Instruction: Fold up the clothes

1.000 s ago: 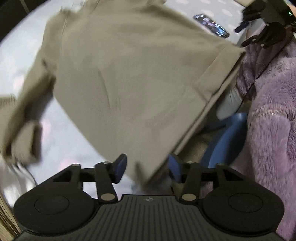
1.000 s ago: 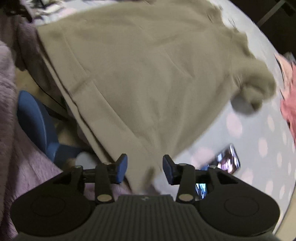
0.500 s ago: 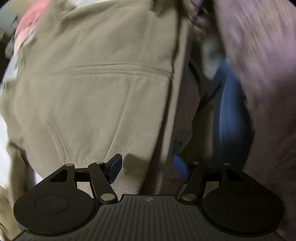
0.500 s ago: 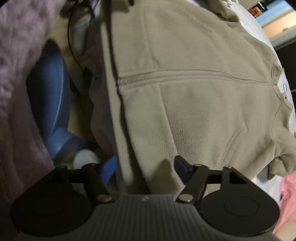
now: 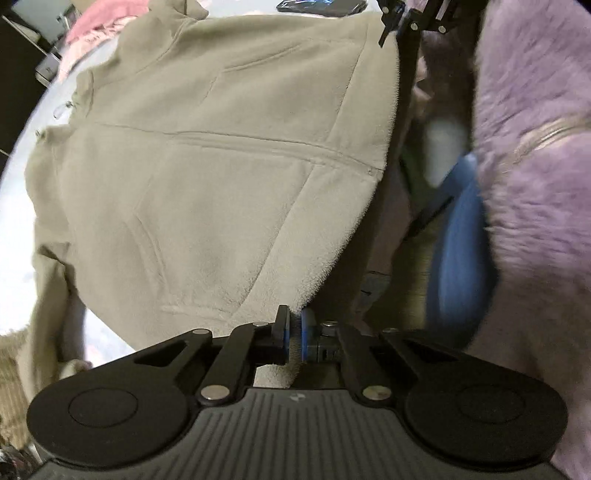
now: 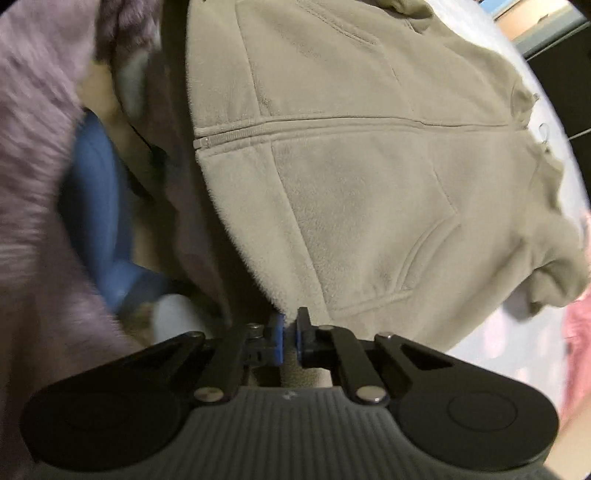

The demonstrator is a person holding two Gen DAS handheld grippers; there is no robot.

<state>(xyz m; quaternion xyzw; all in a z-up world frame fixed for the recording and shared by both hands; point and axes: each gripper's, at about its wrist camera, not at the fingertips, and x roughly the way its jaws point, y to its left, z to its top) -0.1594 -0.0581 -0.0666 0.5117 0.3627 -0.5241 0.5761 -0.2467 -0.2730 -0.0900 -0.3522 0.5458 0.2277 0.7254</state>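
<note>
A beige fleece jacket (image 5: pixel 207 177) lies spread front-up on a pale, dotted tabletop (image 5: pixel 14 236), its zip running across the middle and a slanted pocket on each half. The hem is the jacket's near edge, and it hangs a little over the table's edge toward the person. The left gripper (image 5: pixel 293 332) is closed on one bottom corner of the jacket: its blue pads are pressed together with a fold of hem fleece pinched between them. The right gripper (image 6: pixel 290 334) is clamped in the same way on the other bottom corner (image 6: pixel 280 306), fleece caught between its pads. From the left wrist view, the right gripper's black frame (image 5: pixel 410 18) shows at the far end of the hem, beside the jacket. Beyond the jacket's collar lies a pink garment (image 5: pixel 99 22), and a dark phone (image 5: pixel 321 5) lies just past the jacket's far side. A jacket sleeve (image 6: pixel 554 273) lies bunched beside the body, close to the pink garment (image 6: pixel 580 332). On the hem side of the jacket, off the table, are the person's purple fuzzy garment (image 5: pixel 535 166) and a blue chair (image 5: pixel 458 251) below it.
</note>
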